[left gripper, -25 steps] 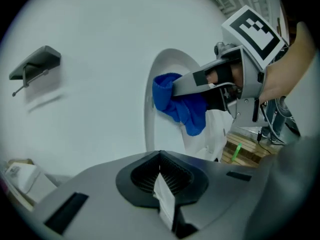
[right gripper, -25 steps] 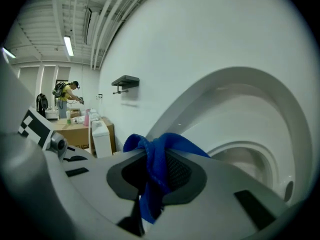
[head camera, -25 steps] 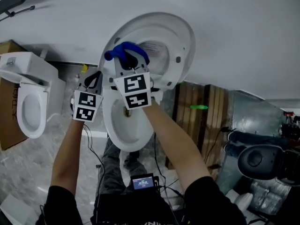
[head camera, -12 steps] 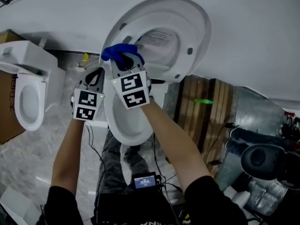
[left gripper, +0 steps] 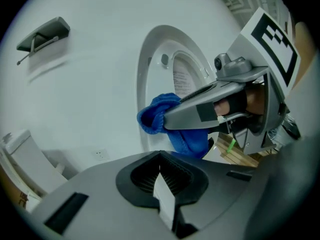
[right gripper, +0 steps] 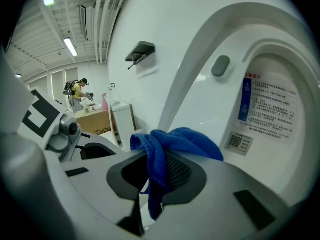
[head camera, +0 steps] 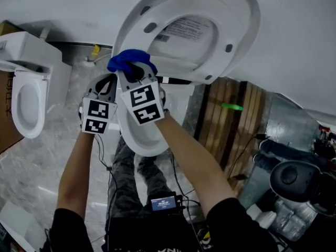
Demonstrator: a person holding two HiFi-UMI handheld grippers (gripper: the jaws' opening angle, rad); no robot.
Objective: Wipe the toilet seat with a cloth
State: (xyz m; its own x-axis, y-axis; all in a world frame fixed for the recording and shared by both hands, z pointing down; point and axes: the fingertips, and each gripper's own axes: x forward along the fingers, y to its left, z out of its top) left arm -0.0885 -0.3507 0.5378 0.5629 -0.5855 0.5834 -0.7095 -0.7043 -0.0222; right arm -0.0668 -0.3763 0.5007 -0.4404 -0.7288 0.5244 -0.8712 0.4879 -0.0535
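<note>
Most of wipe judged still ahead. Noted toilet seat (head camera: 189, 35) tipped up over bowl (head camera: 140, 138); no wet streaks discernible. Found right gripper (head camera: 135, 72) fingers clamped on blue cloth (head camera: 128, 59), bunched at seat's left rim, contact uncertain. Found left gripper (head camera: 106, 85) fingers closed, empty, just beside right. Remaining: sweep round rim.
</note>
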